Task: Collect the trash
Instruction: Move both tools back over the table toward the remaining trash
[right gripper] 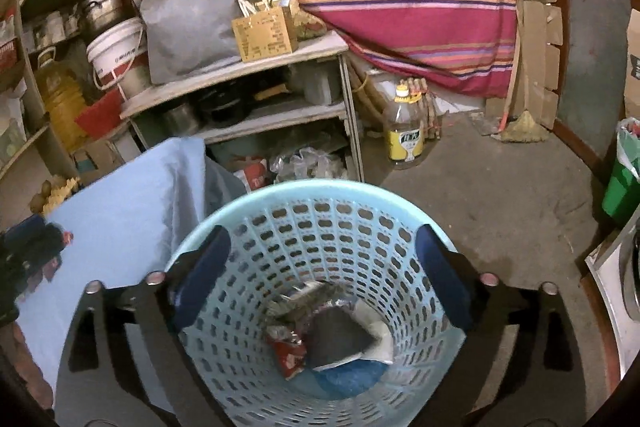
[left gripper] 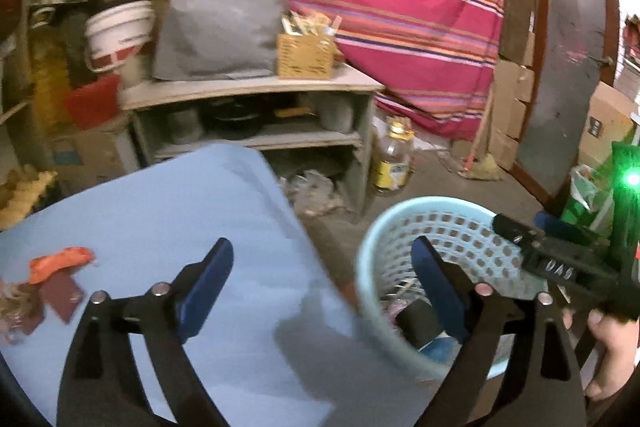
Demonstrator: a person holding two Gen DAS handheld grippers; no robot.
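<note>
Both grippers gape wide and empty, the right gripper [right gripper: 322, 267] hanging over the pale blue perforated basket [right gripper: 240, 211] with wrappers [right gripper: 286, 339] at its bottom, the left gripper [left gripper: 322, 275] beside it above the blue-covered table [left gripper: 180, 207], where orange scraps [left gripper: 60, 263] lie.

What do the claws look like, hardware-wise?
Both match: the left claw and right claw have black linkage arms with silver pivot bolts and dark blue finger pads. The left wrist view also shows the right unit's black body with white lettering, a green LED and a bare hand.
</note>
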